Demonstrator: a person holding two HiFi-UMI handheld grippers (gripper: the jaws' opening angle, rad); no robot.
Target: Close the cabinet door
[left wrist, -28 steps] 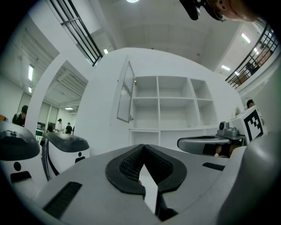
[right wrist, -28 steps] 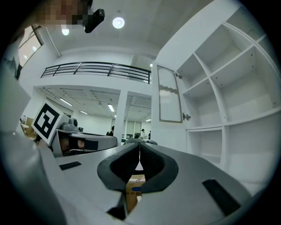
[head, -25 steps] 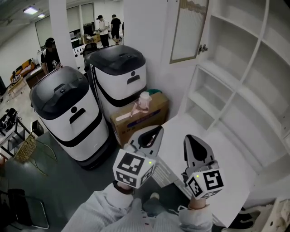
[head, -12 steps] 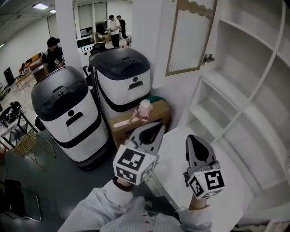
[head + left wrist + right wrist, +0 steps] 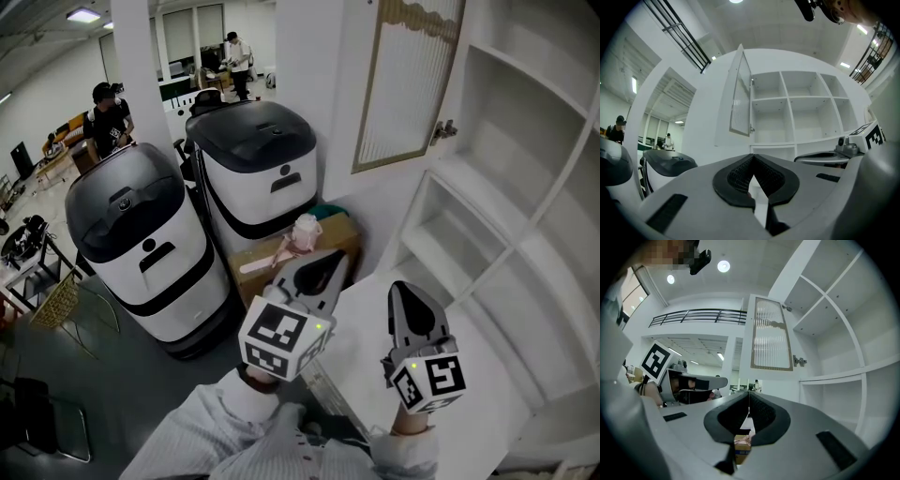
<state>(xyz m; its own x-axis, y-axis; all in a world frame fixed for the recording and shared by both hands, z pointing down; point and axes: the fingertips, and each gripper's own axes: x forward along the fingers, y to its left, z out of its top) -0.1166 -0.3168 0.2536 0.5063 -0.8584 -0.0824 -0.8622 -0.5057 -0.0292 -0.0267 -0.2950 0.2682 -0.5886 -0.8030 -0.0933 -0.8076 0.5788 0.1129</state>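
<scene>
Both the left tongs (image 5: 328,260) and the right tongs (image 5: 399,287), pinched shut on nothing, hover before the white open-shelved cabinet (image 5: 525,192), whose white-framed ribbed-glass door (image 5: 409,84) stands wide open at its left edge, where closed tips pushing near the metal hinge (image 5: 443,129) could slip off, leaving it ajar.

Cabinet door open above two hand-held grippers

The cabinet door (image 5: 408,89), ribbed glass in a tan frame, stands swung out on its hinge (image 5: 443,129) from the white shelf cabinet (image 5: 534,216) to its right. Below the door and well apart from it, the left gripper (image 5: 330,262) and right gripper (image 5: 405,291) point toward it, jaws together, holding nothing. Left of the door stand two white, black-lidded machines (image 5: 248,164). A cardboard box (image 5: 272,262) sits below the door.
</scene>
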